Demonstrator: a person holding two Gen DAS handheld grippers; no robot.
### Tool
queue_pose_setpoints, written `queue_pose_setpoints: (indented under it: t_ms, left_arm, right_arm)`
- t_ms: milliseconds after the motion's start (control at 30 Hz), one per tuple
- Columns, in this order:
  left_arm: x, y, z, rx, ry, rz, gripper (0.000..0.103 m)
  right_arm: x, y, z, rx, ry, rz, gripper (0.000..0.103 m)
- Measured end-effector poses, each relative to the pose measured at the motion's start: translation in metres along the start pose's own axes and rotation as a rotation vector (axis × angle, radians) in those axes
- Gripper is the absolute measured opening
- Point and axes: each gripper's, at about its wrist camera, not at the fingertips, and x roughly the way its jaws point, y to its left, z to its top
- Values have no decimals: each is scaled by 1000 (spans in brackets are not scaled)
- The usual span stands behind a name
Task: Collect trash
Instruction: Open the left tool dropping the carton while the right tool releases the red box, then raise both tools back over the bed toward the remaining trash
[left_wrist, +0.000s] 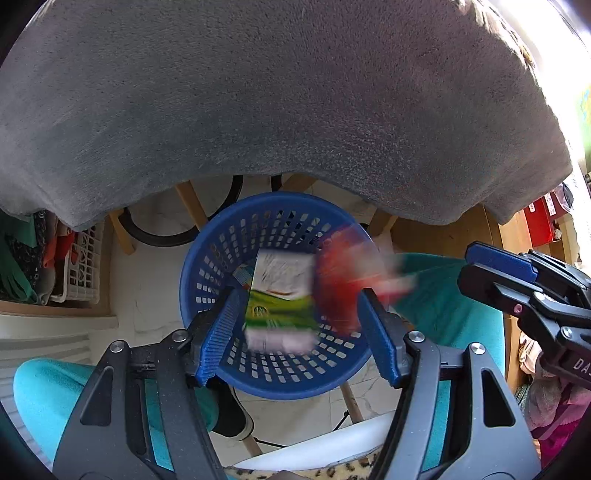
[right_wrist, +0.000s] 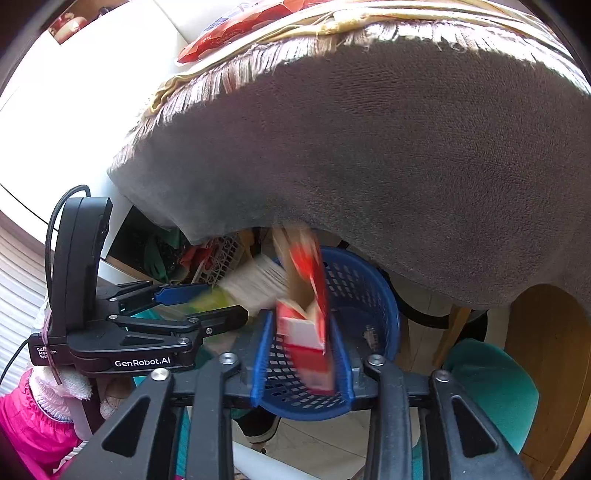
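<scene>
Basket (left_wrist: 221, 258): blue, perforated; carton (left_wrist: 280, 295): white and green; second carton (right_wrist: 306, 325): red and white; tablecloth (left_wrist: 258, 92): grey; gripper pads (left_wrist: 221, 332): blue; chair (right_wrist: 495, 387): teal.

Green-and-white carton (left_wrist: 280, 295): blurred, seen above blue perforated basket (left_wrist: 221, 243). Red-and-white carton (right_wrist: 308, 325): blurred, upright, top flaps open, seen over the basket's rim.
</scene>
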Motion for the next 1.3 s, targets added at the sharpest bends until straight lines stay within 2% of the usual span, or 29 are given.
queue_pose_setpoints:
  t_ms: [233,467,700,1000,1300]
  left_arm:
    - [-3,-2,1,-5,-4,-1,73]
    - [-4,6,2,-13,-13,-4,73]
    - [-17,8,6,-8,-43,0,73]
    - [-67,24,23,12,-148,14,73]
    - [-128,47,56,24,-280,21,73]
  right_arm:
    - [-5,1,4,0,-16,-14,56]
    - [-9,1,6,1,-21,-20,56]
    - [-14,4,9,-8,-22,-25,63]
    - [-39,14,23,-44,-79,-29,72]
    - [-87,22,50,-70,-180,-5,74]
